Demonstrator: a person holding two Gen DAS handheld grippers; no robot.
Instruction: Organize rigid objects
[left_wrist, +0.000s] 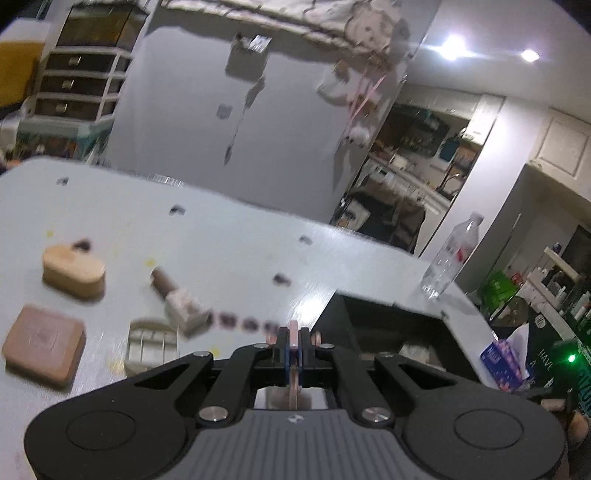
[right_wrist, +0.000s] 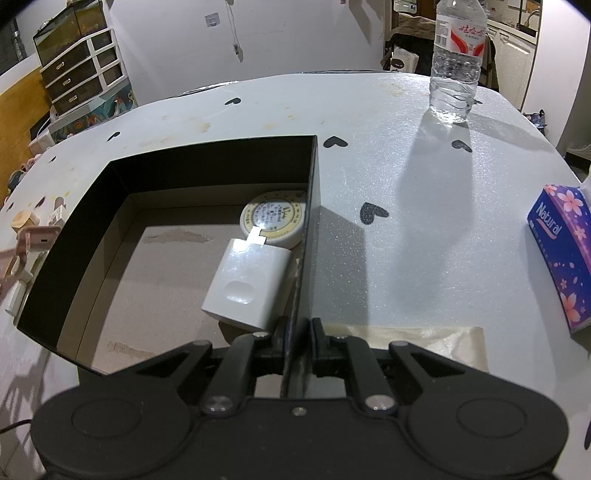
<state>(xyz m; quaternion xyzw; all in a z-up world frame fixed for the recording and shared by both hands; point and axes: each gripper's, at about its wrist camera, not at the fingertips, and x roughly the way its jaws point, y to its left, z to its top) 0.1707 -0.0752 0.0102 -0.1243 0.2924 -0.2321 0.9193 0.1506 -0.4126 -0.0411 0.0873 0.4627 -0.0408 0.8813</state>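
White and speckled with small dark heart marks, the tabletop (right_wrist: 424, 192) is seen below a pale wall, with a stack of drawers (right_wrist: 79, 74) at the far left and a kitchen area at the far right. A black box (right_wrist: 207, 166) with a bare cardboard floor is set on the tabletop, and its right wall is clamped between the fingers of the right gripper (right_wrist: 297, 332), which are closed together on the thin panel. Inside the box, against that right wall, a white charger block (right_wrist: 247, 288) is seen, and a round cream tin (right_wrist: 275, 218) lies just beyond it, touching or nearly touching it. A water bottle (right_wrist: 456, 62) stands upright at the far right of the tabletop, and a purple tissue pack (right_wrist: 561, 254) lies near the right edge. In the blurred left wrist view, the left gripper (left_wrist: 294, 345) is seen closed on a thin pink object (left_wrist: 293, 334), held edge-on just left of the near corner of the box; what the object is cannot be told. To the left on the tabletop, a rounded wooden block (left_wrist: 74, 271), a pink flat case (left_wrist: 44, 343), a small bottle with a dark cap (left_wrist: 177, 302) lying on its side, and a clear ribbed container (left_wrist: 151, 343) are spread near one another.
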